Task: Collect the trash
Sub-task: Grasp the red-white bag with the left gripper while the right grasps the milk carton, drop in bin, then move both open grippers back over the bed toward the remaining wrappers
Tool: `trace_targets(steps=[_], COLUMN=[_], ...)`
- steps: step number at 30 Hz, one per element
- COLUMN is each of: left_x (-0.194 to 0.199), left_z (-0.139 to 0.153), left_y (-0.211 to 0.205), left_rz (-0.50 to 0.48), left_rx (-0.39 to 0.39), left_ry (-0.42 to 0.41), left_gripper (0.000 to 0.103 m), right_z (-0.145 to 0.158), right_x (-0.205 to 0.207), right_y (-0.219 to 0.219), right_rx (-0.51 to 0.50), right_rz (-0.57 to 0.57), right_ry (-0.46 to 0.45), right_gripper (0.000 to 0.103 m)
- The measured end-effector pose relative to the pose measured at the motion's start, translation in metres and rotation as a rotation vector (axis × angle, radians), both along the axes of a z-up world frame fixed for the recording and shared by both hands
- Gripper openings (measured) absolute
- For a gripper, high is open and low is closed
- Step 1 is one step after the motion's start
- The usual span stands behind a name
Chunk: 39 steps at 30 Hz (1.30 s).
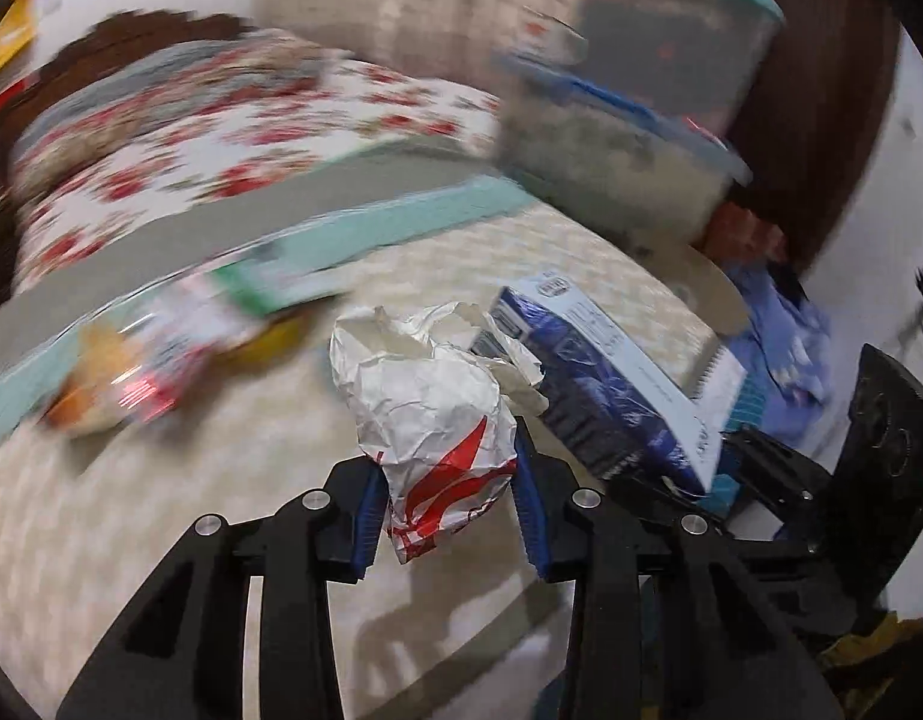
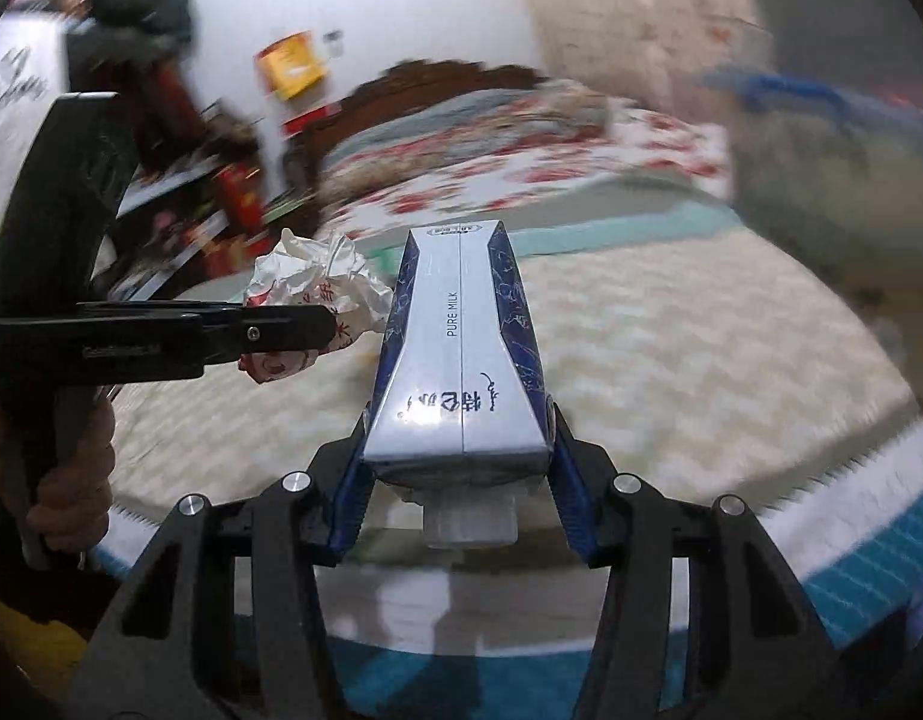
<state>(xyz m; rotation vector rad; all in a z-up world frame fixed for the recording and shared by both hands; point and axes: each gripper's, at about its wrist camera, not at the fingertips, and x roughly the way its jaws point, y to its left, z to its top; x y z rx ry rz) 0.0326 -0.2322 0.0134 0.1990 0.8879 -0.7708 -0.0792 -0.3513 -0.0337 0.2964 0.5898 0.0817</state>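
Observation:
My left gripper (image 1: pixel 446 468) is shut on a crumpled white paper wrapper with red print (image 1: pixel 431 396) and holds it above the table. My right gripper (image 2: pixel 458 438) is shut on a blue and white milk carton (image 2: pixel 458 348), cap end toward the camera, lifted above the table. In the left wrist view the carton (image 1: pixel 605 372) is just right of the wrapper, with the right gripper (image 1: pixel 755 468) on it. In the right wrist view the wrapper (image 2: pixel 314 288) is left of the carton, held by the left gripper (image 2: pixel 299 324).
A table with a cream patterned cloth (image 1: pixel 221 480) and teal border (image 2: pixel 881 570) lies below. Blurred packets (image 1: pixel 149 360) lie on its left part. Stacked clear storage boxes (image 1: pixel 629 138) stand at the back right. A floral-covered bed (image 1: pixel 221 138) is behind.

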Motion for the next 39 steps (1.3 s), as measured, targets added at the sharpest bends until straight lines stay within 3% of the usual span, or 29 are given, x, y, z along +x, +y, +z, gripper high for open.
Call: trace_targets(steps=[6, 11, 14, 20, 21, 23, 24, 26, 29, 32, 36, 39], left_x=[0.011, 0.019, 0.018, 0.021, 0.023, 0.024, 0.025, 0.024, 0.023, 0.013, -0.007, -0.012], left_z=[-0.007, -0.012, -0.016, -0.029, -0.031, -0.033, -0.033, -0.03, -0.021, 0.001, 0.023, 0.025], left_y=[-0.138, -0.234, -0.274, -0.356, -0.362, -0.38, -0.387, -0.39, -0.369, -0.328, -0.267, -0.214], left_rz=[-0.211, -0.312, -0.351, -0.402, -0.402, -0.395, -0.378, -0.364, -0.351, -0.386, -0.379, -0.345], left_rx=[0.035, 0.021, 0.031, 0.076, 0.077, 0.09, 0.096, 0.085, 0.037, -0.079, -0.141, -0.159], left_ry=[0.054, 0.106, 0.109, 0.088, 0.085, 0.056, 0.028, 0.015, 0.067, 0.131, 0.061, 0.065], left_gripper=[0.035, 0.036, 0.036, 0.038, 0.043, 0.066, 0.071, 0.07, 0.067, 0.061, 0.063, 0.063], right_z=[-0.01, -0.024, -0.032, -0.044, -0.046, -0.048, -0.047, -0.042, -0.034, -0.034, -0.034, -0.032], right_x=[-0.024, -0.045, -0.045, -0.043, -0.046, -0.044, -0.046, -0.051, -0.067, -0.077, -0.076, -0.068], right_y=[-0.119, -0.216, -0.254, -0.29, -0.294, -0.304, -0.306, -0.306, -0.291, -0.276, -0.251, -0.226], right_rx=[0.14, 0.229, 0.242, 0.256, 0.26, 0.264, 0.27, 0.259, 0.228, 0.244, 0.271, 0.279], right_rz=[-0.307, -0.56, -0.636, -0.702, -0.707, -0.733, -0.751, -0.769, -0.806, -0.82, -0.767, -0.695], right_ry=[0.0, 0.032, 0.054, 0.083, 0.083, 0.08, 0.065, 0.028, -0.034, -0.055, -0.058, -0.052], right_gripper=[0.054, 0.054, 0.054, 0.056, 0.057, 0.072, 0.073, 0.073, 0.073, 0.073, 0.073, 0.073])
